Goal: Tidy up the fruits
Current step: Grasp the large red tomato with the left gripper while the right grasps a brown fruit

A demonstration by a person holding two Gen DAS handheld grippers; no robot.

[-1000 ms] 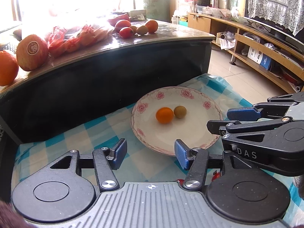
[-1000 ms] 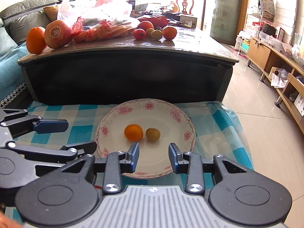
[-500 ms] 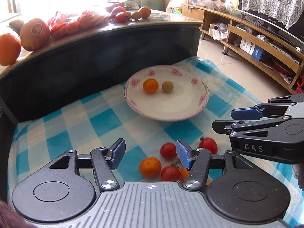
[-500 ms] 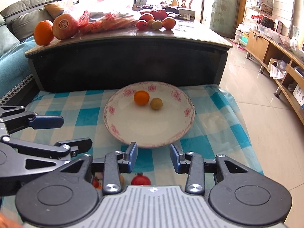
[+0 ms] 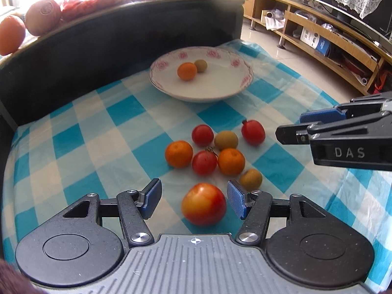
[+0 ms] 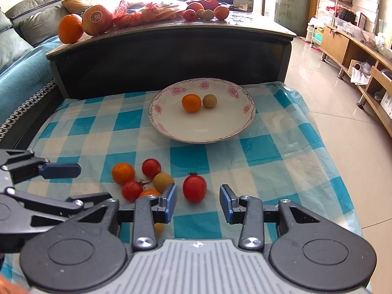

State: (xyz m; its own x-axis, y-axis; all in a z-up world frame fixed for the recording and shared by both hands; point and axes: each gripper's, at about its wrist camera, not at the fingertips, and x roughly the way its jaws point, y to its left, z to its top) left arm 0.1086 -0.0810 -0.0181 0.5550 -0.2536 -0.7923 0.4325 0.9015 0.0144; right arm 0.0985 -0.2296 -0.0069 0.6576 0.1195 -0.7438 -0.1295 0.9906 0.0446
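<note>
left gripper (image 5: 194, 199): jaws apart, nothing clamped. Large red-orange tomato (image 5: 203, 203) sits in the gap, nearer the right pad; no pad visibly presses it.
cloth: blue-and-white checked sheet (image 5: 103, 132) under everything, laid in front of a dark coffee table (image 6: 171, 56).
loose pile: middle of the cloth, just ahead of the left gripper. Left to right: orange mandarin (image 5: 178, 153), cherry tomato (image 5: 202, 135) behind it, stemmed tomato (image 5: 204, 163), tan round fruit (image 5: 226, 140), second mandarin (image 5: 231, 161), second tan fruit (image 5: 250, 179), red tomato (image 5: 253, 132) slightly apart on the right.
plate: white with pink flowers (image 6: 171, 132), beyond the pile, near the coffee table. Holds one mandarin (image 6: 191, 102) and one tan fruit (image 6: 209, 100), touching or almost.
right gripper (image 6: 198, 203): released, jaws parted, empty. The red tomato lies on the cloth just beyond the gap, closer to the left pad, clear of both.
coffee table top: more oranges (image 6: 70, 28) and bagged fruit, well apart from the cloth.
</note>
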